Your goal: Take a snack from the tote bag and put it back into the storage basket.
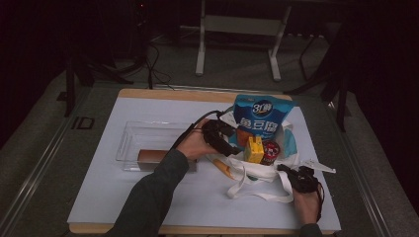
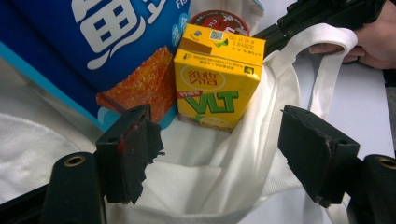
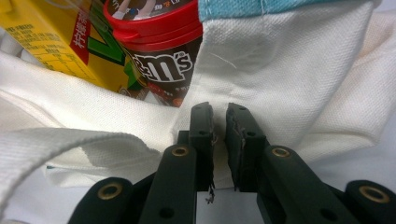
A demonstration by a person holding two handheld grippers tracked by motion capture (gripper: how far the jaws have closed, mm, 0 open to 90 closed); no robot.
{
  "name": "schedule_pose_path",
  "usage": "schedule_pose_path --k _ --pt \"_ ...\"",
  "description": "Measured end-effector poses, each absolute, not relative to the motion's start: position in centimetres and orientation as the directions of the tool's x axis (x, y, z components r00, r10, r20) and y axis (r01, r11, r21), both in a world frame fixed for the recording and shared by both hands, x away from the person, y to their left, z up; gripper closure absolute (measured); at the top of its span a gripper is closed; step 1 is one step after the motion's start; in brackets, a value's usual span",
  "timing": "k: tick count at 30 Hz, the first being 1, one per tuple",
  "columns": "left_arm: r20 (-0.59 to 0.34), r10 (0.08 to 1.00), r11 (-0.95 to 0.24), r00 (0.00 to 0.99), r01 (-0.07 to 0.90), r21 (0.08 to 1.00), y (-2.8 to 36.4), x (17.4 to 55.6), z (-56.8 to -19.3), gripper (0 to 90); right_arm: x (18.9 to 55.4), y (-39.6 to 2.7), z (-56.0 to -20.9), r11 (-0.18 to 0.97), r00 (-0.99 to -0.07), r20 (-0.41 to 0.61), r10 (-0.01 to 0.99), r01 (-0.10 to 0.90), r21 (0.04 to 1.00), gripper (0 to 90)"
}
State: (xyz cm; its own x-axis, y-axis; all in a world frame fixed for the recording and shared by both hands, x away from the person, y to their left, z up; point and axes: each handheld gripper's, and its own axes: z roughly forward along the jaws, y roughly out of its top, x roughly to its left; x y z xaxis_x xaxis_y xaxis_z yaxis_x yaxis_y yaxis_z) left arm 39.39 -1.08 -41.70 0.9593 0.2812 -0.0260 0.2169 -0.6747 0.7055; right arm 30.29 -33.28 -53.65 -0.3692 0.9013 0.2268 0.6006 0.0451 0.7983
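Observation:
A white cloth tote bag (image 1: 257, 173) (image 2: 196, 186) (image 3: 289, 70) lies on the table, mouth toward me. Inside it are a blue snack bag (image 1: 262, 116) (image 2: 93, 37), a yellow VLT drink carton (image 1: 254, 149) (image 2: 217, 79) (image 3: 51, 37) and a red-lidded M&M's tub (image 1: 270, 150) (image 2: 219, 21) (image 3: 159, 51). My left gripper (image 1: 231, 148) (image 2: 217, 140) is open at the bag's mouth, just short of the carton, with only loose cloth under its jaws. At the bag's near right edge, my right gripper (image 1: 289, 173) (image 3: 219, 114) is shut on the bag's cloth.
A clear plastic tray (image 1: 131, 133) stands left of the bag with a brown bar (image 1: 153, 155) in it. A white sheet (image 1: 148, 197) covers the tabletop. The bag's straps (image 1: 262, 195) trail toward the front edge. A small white scrap (image 1: 318, 166) lies by the right hand.

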Motion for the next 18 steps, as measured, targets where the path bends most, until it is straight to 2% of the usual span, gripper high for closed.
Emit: schedule_pose_path --k 18 --pt "-0.025 0.248 -0.684 0.969 0.193 0.703 -3.7 39.9 -42.4 26.0 30.3 -33.3 -53.6 0.046 -0.37 0.227 0.901 0.601 0.798 80.9"
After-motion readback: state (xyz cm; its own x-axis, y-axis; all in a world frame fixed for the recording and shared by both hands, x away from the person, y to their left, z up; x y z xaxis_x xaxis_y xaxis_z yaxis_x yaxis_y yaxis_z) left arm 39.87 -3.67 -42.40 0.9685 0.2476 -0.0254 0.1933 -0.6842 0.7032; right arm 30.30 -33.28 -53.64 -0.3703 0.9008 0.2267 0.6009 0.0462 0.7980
